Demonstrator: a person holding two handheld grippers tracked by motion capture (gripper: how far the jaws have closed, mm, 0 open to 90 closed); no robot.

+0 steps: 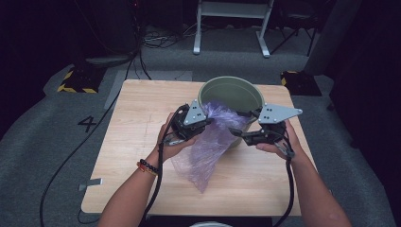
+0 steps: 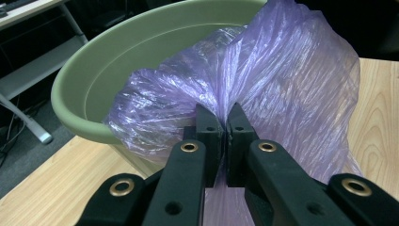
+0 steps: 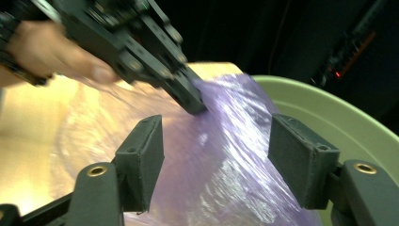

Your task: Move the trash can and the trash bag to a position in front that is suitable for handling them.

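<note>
Thin crinkled purple plastic bag (image 1: 210, 142): light, limp, slippery (best pinched at its rim). Left gripper (image 2: 224, 123) clamps it; right gripper (image 3: 214, 155) stands released.

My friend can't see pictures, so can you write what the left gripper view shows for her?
Two black tongs pinch a crinkly purple plastic bag shut between their tips. The bag drapes over the rim of a big round green tub, which stands on a light wooden table.
</note>
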